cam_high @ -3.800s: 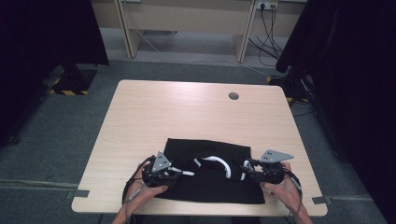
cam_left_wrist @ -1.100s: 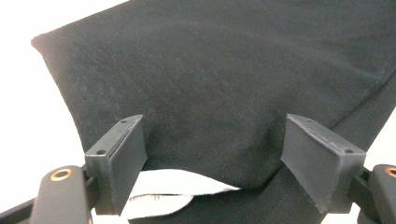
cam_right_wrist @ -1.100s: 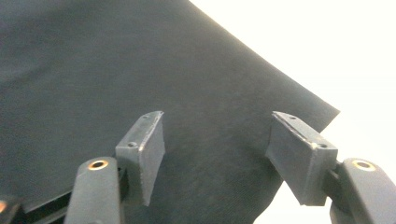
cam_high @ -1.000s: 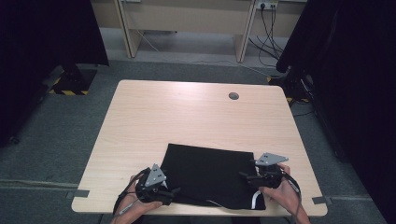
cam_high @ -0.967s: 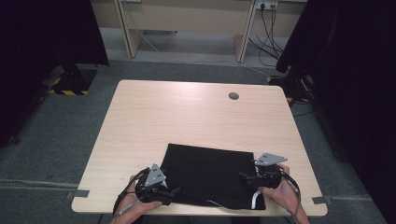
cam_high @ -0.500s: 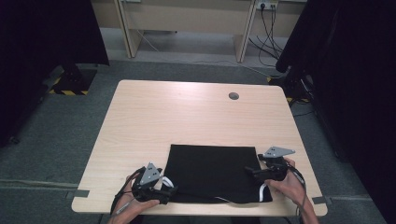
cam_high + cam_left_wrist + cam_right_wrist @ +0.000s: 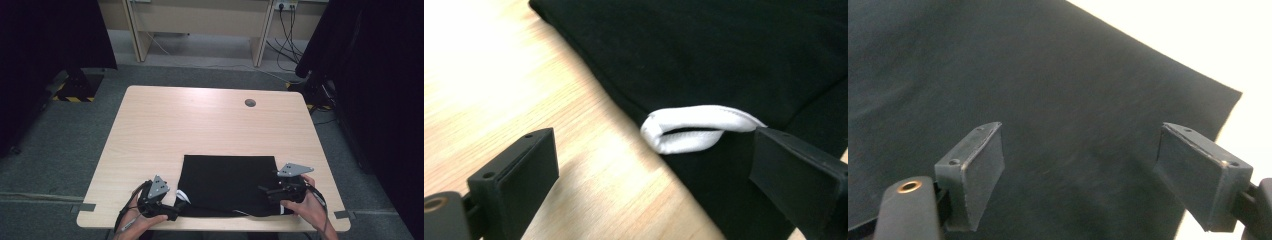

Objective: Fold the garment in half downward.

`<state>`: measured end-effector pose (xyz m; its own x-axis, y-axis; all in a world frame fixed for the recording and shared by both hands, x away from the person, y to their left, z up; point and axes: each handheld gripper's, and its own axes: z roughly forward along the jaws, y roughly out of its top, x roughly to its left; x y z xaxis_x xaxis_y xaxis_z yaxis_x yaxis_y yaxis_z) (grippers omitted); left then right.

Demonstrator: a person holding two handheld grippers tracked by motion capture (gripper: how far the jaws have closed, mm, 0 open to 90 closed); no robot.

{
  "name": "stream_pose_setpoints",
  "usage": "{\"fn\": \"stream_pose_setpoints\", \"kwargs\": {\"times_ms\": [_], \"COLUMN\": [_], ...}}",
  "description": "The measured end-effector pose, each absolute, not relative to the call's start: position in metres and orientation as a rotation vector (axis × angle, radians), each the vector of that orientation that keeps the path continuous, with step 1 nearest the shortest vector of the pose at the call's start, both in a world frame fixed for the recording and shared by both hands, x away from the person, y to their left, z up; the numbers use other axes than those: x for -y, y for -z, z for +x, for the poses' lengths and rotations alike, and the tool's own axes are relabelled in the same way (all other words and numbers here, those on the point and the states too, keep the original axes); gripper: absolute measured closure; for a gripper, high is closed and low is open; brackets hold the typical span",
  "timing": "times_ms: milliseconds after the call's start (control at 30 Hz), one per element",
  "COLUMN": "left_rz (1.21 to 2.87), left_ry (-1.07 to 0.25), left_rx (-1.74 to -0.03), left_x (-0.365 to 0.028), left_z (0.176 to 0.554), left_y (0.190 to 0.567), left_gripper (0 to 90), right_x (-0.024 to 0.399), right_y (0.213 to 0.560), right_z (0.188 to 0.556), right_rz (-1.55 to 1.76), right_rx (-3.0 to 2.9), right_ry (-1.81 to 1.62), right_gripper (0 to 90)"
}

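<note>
Counted: one black garment (image 7: 227,182), folded into a flat rectangle; one white trim loop (image 7: 694,129); one table (image 7: 200,125); two grippers. Garment lying on near half of table, near edge close to table's front edge, far edge straight and parallel to it. Fabric matte, soft knit, faint creases visible in right gripper view (image 7: 1048,100); one corner there cut sharp against the bright tabletop. White trim a narrow rolled and stitched band, folded back on itself into a flattened loop, poking out from under the garment's left edge onto bare wood; seen in high view as a small white fleck (image 7: 183,196) just beside the left gripper. A thin white thread-like line also visible along the garment's near edge. Table top pale wood-grain laminate, rectangular with rounded corners, one round dark cable hole (image 7: 250,103) near far right. Left gripper (image 7: 659,190) at garment's near-left corner, jaws just been opening and now spread wide, white loop lying between them but untouched by either pad, nothing gripped. Right gripper (image 7: 1083,185) over garment's near-right part, jaws likewise just been opening, wide apart above the cloth, nothing clamped. Jaw pads black, blocky, flat-faced, two per gripper. One grey three-cornered plate on each gripper in high view.
</note>
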<state>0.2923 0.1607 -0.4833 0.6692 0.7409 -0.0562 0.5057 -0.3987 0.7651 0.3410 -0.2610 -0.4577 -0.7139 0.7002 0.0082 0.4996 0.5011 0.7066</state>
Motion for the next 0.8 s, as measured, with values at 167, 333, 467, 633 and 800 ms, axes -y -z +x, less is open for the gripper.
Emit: {"fn": "stream_pose_setpoints", "kwargs": {"times_ms": [167, 333, 467, 633, 800], "left_rz": [2.081, 2.062, 2.067, 2.087, 2.110], "left_ry": [-0.367, -0.345, -0.346, -0.342, -0.340], "left_rx": [-0.970, -0.955, -0.953, -0.957, -0.967], "left_x": [-0.163, -0.165, -0.165, -0.164, -0.162], "left_z": [0.292, 0.289, 0.289, 0.290, 0.291], "left_y": [0.483, 0.480, 0.480, 0.483, 0.486], "left_gripper": [2.7, 2.6, 2.4, 2.4, 2.4], "right_x": [0.262, 0.269, 0.279, 0.294, 0.306], "right_y": [0.469, 0.474, 0.473, 0.474, 0.474], "right_z": [0.338, 0.339, 0.343, 0.348, 0.350], "right_rz": [1.027, 1.016, 1.029, 1.028, 1.026], "right_rx": [-2.498, -2.486, -2.478, -2.475, -2.476], "right_ry": [-1.000, -1.011, -0.997, -1.013, -1.019], "right_gripper": [19.8, 20.2, 20.2, 20.2, 20.3]}}
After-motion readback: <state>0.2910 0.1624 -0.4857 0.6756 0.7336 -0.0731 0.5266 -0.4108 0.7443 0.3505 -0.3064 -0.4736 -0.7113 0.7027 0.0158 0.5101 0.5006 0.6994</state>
